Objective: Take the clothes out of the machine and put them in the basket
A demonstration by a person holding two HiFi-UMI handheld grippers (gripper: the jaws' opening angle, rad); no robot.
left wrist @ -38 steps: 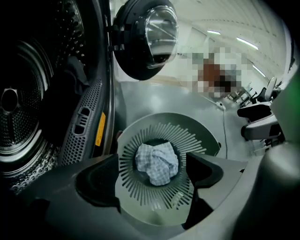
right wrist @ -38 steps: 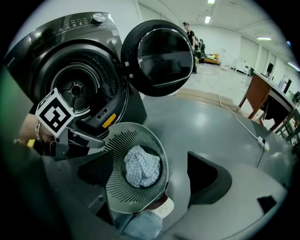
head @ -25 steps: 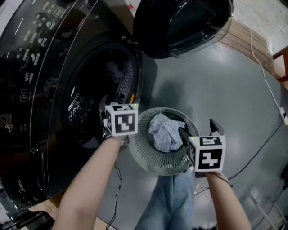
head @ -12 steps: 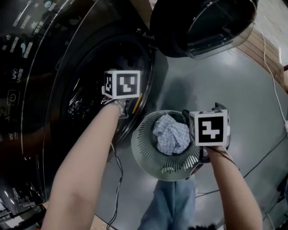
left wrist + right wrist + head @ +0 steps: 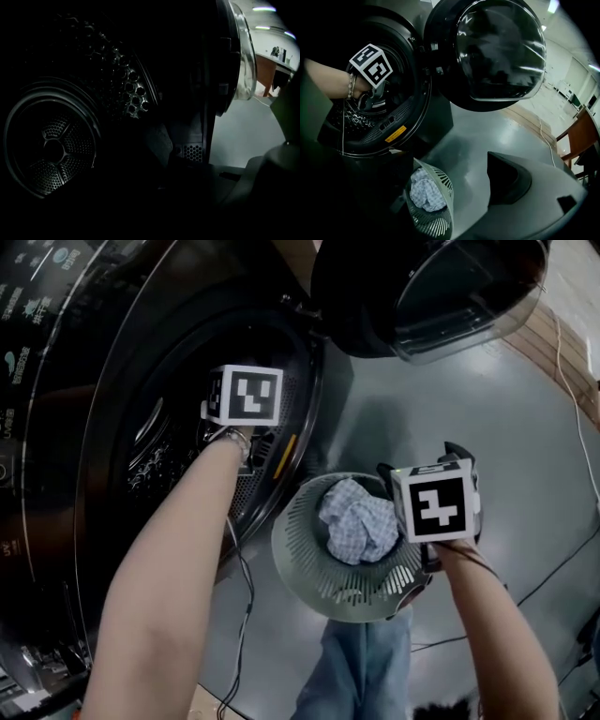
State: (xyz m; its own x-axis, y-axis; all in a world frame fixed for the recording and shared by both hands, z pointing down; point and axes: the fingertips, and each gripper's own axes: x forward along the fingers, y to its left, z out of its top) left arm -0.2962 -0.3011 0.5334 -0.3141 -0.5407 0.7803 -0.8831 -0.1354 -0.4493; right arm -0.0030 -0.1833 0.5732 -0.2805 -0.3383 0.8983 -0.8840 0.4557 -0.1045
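Note:
The front-loading machine (image 5: 84, 381) stands with its round door (image 5: 422, 292) swung open. My left gripper reaches into the drum mouth; its marker cube (image 5: 246, 395) shows there, and again in the right gripper view (image 5: 370, 64). Its jaws are closing, but the left gripper view is too dark to show them or anything between them. Only the perforated drum wall (image 5: 126, 89) and back plate (image 5: 51, 150) show. The pale slatted basket (image 5: 309, 568) on the floor holds a blue-white checked cloth (image 5: 358, 521). My right gripper (image 5: 419, 468) hangs open over the basket's right rim, with nothing between its jaws.
Grey floor (image 5: 487, 399) spreads right of the machine, crossed by a white cable (image 5: 572, 418). A thin wire (image 5: 239, 596) hangs from my left arm. The person's jeans-clad leg (image 5: 356, 671) is just below the basket. Wooden flooring (image 5: 534, 343) lies at the far right.
My left gripper went from beside the basket up into the machine's opening. My right gripper rose a little and turned at the basket's right rim. The cloth in the basket stayed put.

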